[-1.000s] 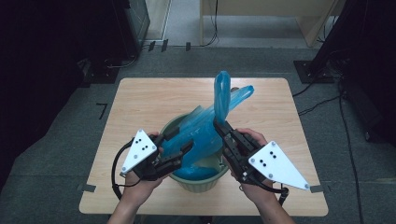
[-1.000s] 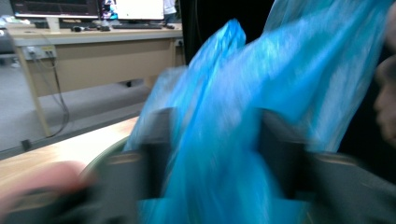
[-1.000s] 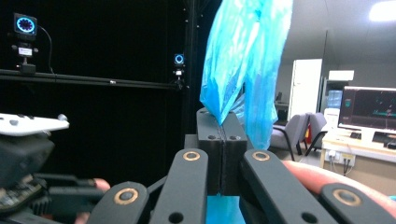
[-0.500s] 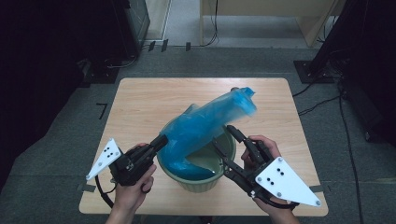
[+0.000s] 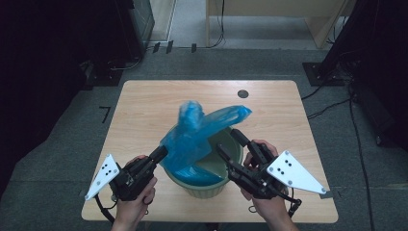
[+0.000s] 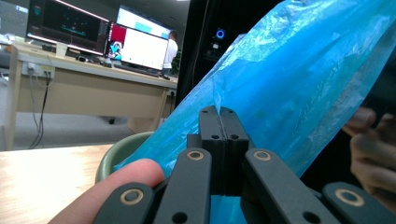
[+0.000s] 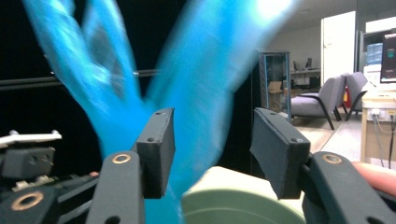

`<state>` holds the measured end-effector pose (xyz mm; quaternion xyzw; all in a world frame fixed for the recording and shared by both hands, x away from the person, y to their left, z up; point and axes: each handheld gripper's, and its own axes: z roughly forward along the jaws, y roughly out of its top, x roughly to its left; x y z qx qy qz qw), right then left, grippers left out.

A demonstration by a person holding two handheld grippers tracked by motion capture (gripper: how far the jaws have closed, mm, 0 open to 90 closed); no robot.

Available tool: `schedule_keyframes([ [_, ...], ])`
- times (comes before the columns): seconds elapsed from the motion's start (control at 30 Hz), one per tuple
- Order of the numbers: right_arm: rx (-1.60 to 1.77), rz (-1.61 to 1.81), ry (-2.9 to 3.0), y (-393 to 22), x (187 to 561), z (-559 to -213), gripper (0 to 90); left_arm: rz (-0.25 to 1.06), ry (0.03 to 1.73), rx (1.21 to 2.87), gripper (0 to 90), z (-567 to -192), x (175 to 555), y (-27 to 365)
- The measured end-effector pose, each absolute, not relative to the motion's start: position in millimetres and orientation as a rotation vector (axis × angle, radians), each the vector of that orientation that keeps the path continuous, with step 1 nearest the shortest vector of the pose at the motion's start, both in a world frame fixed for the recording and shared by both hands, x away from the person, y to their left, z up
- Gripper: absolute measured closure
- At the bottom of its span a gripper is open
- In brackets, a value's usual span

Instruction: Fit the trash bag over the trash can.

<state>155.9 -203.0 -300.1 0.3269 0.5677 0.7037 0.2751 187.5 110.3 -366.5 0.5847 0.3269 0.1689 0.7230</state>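
Observation:
A pale green bin (image 5: 202,190) stands near the table's front edge, with a blue plastic bag (image 5: 202,132) rising out of it and leaning to the right. My left gripper (image 5: 159,153) is at the bin's left rim, shut on the bag's edge. In the left gripper view its jaws (image 6: 219,116) meet on the blue film (image 6: 299,79). My right gripper (image 5: 232,143) is at the bin's right rim. Its jaws have just been opening and press on nothing. In the right gripper view the blurred bag (image 7: 201,79) hangs beyond the open gripper (image 7: 215,149), above the bin rim (image 7: 233,200).
The wooden table (image 5: 144,110) has a dark round hole (image 5: 243,94) at the back. Black cabinets (image 5: 57,43) stand on the left, cables (image 5: 332,101) run over the grey floor on the right, and a wooden desk (image 5: 269,9) stands behind.
My right gripper let go of the bag and opened. My left gripper closed on the bag and drew it down and left. The bag's top tipped from upright over to the right.

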Motion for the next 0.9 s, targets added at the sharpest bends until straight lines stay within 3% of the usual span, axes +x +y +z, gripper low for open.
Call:
schedule_keyframes([
  [0.37, 1.048, 1.961, 1.588, -188.3, 158.1, -297.1, 45.5, 0.417, 0.713, 1.303, 90.0, -368.8, 182.4, 109.2],
  [0.43, 1.067, 1.920, 1.629, -182.7, 160.6, -300.9, 49.2, 0.432, 0.711, 1.311, 90.0, -369.3, 181.4, 108.2],
  [0.47, 1.072, 1.915, 1.642, -181.4, 161.6, -302.3, 55.1, 0.437, 0.713, 1.312, 88.9, -369.2, 180.6, 107.5],
  [0.63, 1.055, 1.860, 1.713, -172.3, 164.3, -309.4, 84.3, 0.418, 0.723, 1.298, 62.4, -361.3, 179.3, 107.6],
  [0.73, 0.999, 1.797, 1.715, -167.2, 161.0, -310.3, 89.7, 0.443, 0.721, 1.285, 50.5, -350.3, 173.9, 106.4],
  [0.9, 0.907, 1.721, 1.695, -159.4, 155.4, -312.5, 90.0, 0.481, 0.742, 1.275, 33.4, -327.4, 163.8, 97.8],
])
